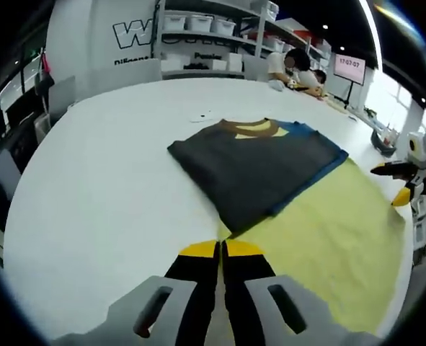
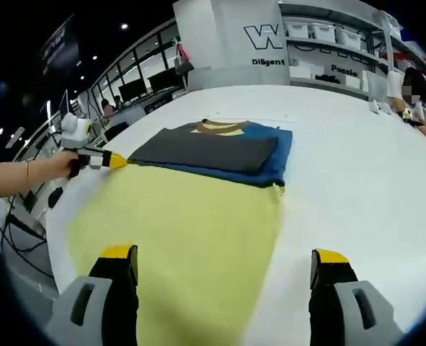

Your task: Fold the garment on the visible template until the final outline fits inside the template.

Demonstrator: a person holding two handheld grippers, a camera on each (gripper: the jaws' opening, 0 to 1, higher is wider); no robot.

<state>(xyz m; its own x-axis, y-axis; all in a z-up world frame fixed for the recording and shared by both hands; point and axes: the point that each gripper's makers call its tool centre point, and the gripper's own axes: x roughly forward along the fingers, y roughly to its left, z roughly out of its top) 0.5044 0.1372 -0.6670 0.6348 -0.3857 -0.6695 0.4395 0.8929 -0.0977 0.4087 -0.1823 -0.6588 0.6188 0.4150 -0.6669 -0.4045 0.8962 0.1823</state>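
- You're at a broad white table (image 1: 112,180).
- Behind it stand shelves (image 1: 213,32) of white bins (image 2: 321,32).
- Ceiling spotlights (image 2: 125,27) dot the dark ceiling.
- A lit screen (image 1: 349,68) stands beyond.

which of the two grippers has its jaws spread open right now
The right gripper: in its own view its yellow-tipped jaws stand far apart over the yellow template. The left gripper has its jaws pressed together, tips touching, near the folded garment.

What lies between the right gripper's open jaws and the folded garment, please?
In the right gripper view, just the bare yellow template stretches from the right gripper up to the folded garment; nothing else rests on it.
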